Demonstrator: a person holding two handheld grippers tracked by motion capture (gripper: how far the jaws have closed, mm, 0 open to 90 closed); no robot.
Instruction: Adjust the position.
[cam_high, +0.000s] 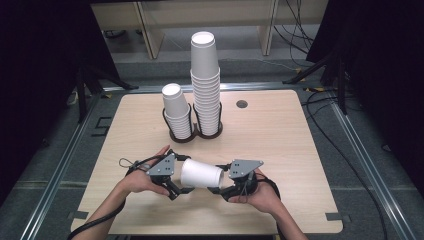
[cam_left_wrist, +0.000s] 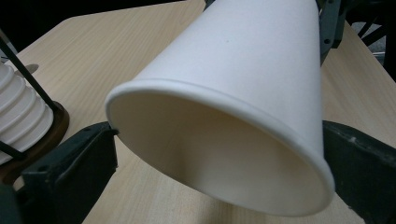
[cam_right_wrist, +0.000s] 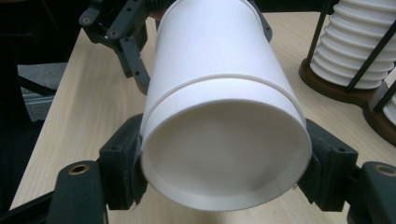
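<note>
- A white paper cup (cam_high: 201, 173) lies on its side in the air between the 2 grippers, above the near part of the wooden table (cam_high: 280, 130).
- The left gripper (cam_high: 176, 176) has its jaws on either side of the cup's open mouth; in the left gripper view the rolled rim (cam_left_wrist: 219, 93) touches the left jaw and meets the right jaw, so the jaws stand wide and hold the cup at its mouth end.
- The right gripper (cam_high: 221, 184) clamps the cup's closed base end; in the right gripper view both jaws press the wall beside the recessed bottom (cam_right_wrist: 224, 154).
- The cup is plain white, tapered, smooth, with a thin rolled lip at the mouth and a faint raised line around its wall near the base.
- A hand (cam_high: 134, 179) holds the left gripper, and another hand (cam_high: 260, 196) holds the right one.
- Beyond the grippers, toward the far side of the table, a dark 2-ring holder (cam_high: 196, 131) carries a short cup stack (cam_high: 176, 111) and, just beside it, a tall cup stack (cam_high: 205, 82).
</note>
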